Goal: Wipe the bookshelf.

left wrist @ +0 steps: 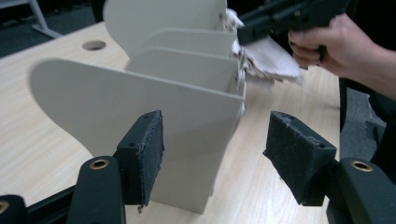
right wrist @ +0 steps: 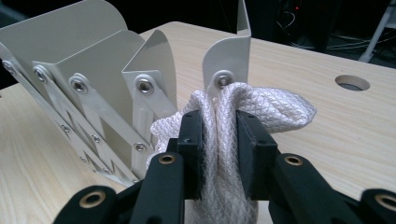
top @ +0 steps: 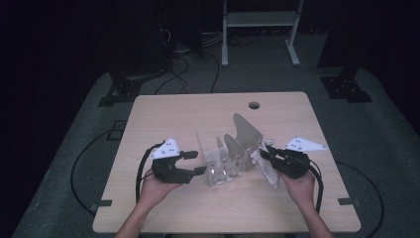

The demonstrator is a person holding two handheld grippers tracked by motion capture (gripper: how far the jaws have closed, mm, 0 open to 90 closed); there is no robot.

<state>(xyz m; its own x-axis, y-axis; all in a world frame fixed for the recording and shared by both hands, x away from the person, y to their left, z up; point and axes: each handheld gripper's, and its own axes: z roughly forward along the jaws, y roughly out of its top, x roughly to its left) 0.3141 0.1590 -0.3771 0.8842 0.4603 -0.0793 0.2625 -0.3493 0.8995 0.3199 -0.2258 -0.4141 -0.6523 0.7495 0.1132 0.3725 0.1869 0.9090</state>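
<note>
Right gripper [right wrist: 218,140] clamped on white cloth [right wrist: 261,112] against rack [top: 228,156] at frame centre; left gripper [left wrist: 215,154] apart, straddling end plate; wiping likely underway.

A cream folding file rack [top: 233,153] is seen standing mid-table [top: 163,114]. A white cloth [top: 265,166] is pinched at its right end by the right gripper [top: 265,154]. The left gripper [top: 195,162] is held just beside its left panel, jaws apart.

- One table [top: 163,208], lower middle of the high view
- One folding rack [top: 233,153], centre, with four upright plates
- One white cloth [top: 265,166], right of centre
- Two grippers: left gripper [top: 198,162], right gripper [top: 265,154]
</note>
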